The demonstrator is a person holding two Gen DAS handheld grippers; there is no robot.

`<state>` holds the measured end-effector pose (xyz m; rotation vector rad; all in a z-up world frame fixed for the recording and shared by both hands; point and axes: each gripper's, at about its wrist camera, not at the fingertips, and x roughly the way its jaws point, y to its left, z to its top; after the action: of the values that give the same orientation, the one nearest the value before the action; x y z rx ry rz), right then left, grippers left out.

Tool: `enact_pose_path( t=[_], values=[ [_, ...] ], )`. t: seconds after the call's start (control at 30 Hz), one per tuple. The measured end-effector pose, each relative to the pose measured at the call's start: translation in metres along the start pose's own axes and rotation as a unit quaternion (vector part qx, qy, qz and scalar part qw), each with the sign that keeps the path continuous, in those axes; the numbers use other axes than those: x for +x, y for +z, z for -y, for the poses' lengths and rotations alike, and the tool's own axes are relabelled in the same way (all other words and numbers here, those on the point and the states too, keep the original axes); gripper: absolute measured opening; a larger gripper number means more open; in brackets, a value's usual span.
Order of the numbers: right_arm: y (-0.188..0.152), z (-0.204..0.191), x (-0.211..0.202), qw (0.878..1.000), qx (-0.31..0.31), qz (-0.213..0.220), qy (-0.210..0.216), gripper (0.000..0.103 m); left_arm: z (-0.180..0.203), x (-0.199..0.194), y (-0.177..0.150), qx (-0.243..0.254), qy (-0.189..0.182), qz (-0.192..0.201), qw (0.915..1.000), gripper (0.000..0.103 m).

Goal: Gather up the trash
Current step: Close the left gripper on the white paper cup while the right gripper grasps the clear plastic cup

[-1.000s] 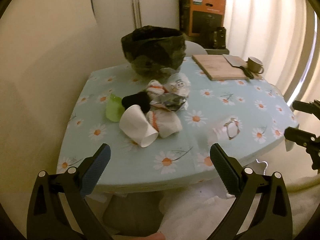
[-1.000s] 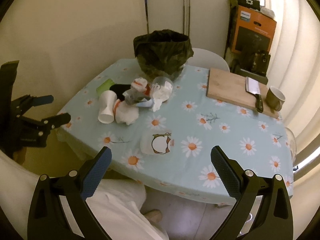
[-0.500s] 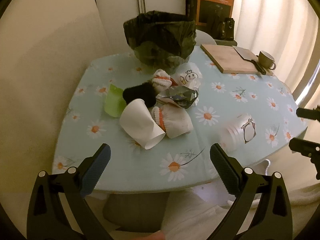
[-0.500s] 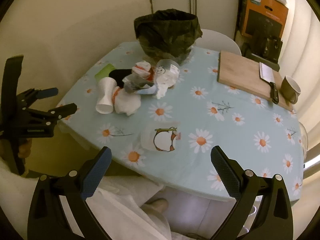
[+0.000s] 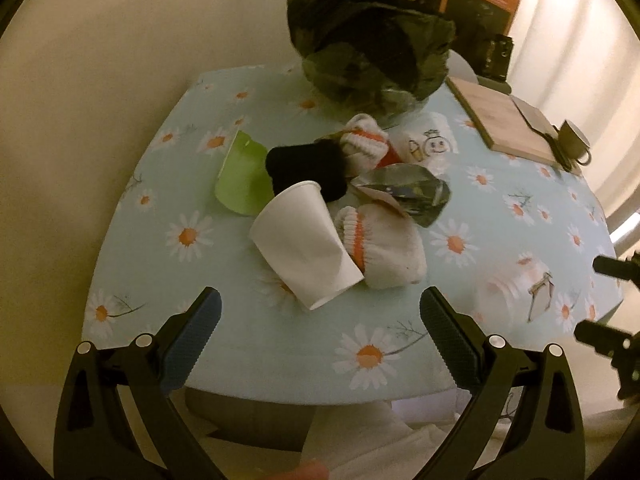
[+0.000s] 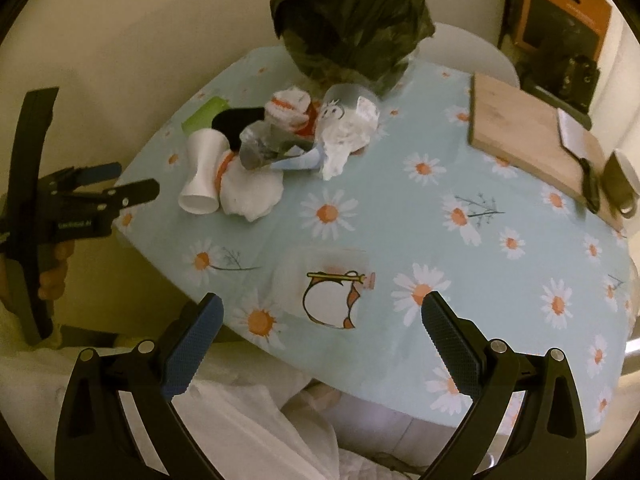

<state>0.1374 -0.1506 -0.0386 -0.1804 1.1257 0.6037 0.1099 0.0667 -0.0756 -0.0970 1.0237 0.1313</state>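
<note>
Trash pile (image 5: 340, 208) now closer to the open left tool (image 5: 316, 332).

The table (image 6: 400, 208) wears a pale blue cloth printed with white daisies with orange centres. At its far edge stands a bin lined with a dark, near-black bag (image 6: 352, 32). In the pile to the left lie a plain white paper cup (image 5: 304, 240), a lime-green cup (image 5: 240, 176), a black sock (image 5: 308, 168), white socks with orange bands (image 5: 380, 244) and a silvery foil wrapper (image 5: 404, 188). Near the front a clear cup (image 6: 328, 292) bears an orange-and-white cartoon outlined in black. At the far right lie a light wooden board (image 6: 520, 128) and an olive mug (image 6: 620, 180). Both grippers are black with blue pads (image 6: 192, 336).
</note>
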Motion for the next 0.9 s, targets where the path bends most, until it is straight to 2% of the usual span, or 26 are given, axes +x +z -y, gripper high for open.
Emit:
enact_pose_path(
  t=[0.43,0.9],
  values=[
    [0.007,0.013,0.056,0.997,0.009,-0.073,0.022,0.094,-0.017,0.049,0.019,-0.033,0.005,-0.060,0.9976,0.097],
    [0.011,0.023,0.085,0.992,0.032,-0.117,0.042,0.094,-0.021,0.096,0.028,-0.042,0.006,-0.110,0.9930,0.097]
  ],
)
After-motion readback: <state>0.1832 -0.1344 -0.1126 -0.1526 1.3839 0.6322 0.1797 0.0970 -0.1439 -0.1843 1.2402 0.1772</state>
